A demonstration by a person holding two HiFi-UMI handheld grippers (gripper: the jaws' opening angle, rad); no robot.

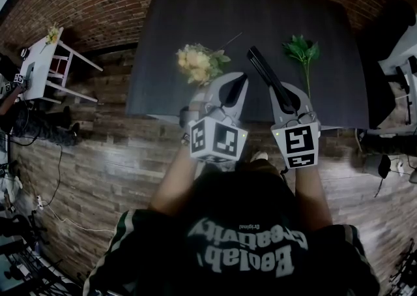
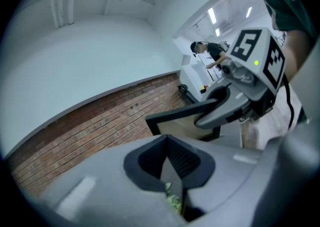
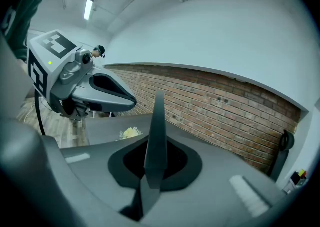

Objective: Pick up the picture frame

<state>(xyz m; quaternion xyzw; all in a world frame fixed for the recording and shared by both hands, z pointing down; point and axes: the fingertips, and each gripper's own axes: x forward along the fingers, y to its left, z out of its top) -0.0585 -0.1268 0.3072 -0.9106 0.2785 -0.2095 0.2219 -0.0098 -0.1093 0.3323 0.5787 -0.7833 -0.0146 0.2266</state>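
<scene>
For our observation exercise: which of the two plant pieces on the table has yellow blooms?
The bunch near the left hand-held gripper; the other sprig is all green.

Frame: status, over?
Right gripper shut on frame, edge-on over table. Left gripper shut, empty. Flowers and sprig off to the sides, not blocking.

Matt black picture frame, rough brick wall

Grey left gripper and right gripper; dark shirt with white lettering.
</scene>
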